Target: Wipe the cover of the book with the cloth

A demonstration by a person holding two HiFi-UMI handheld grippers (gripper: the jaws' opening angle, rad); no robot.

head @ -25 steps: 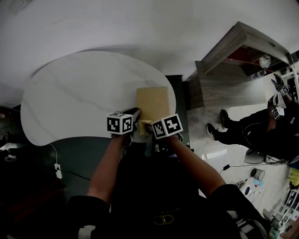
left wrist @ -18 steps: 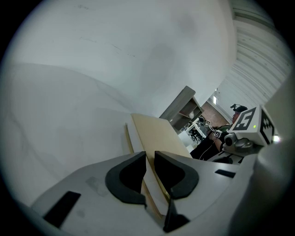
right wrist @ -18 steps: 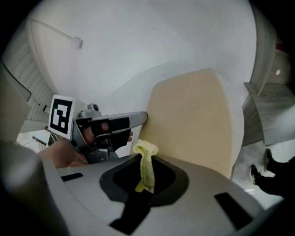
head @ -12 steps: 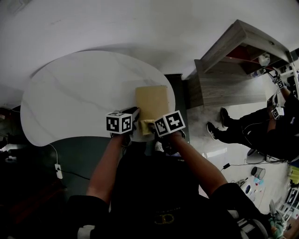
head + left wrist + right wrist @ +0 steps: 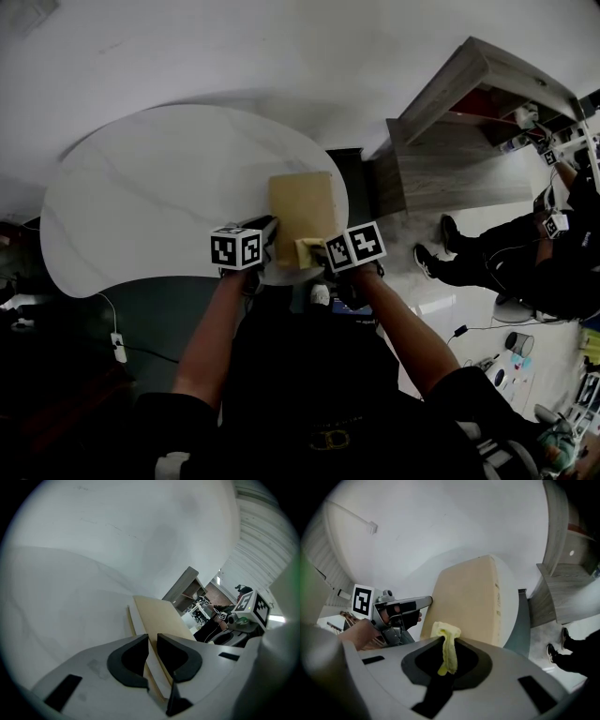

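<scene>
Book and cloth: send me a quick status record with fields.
book: tan cover up, flat on the white table, by its right edge
left tongs: closed on the book's near edge
right tongs: closed on the yellow cloth
cloth position: at the cover's near end; contact with the cover not clear

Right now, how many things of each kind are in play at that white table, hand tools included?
Book: 1
Cloth: 1
Grippers: 2, the left gripper and the right gripper
Table: 1
Total: 5
</scene>
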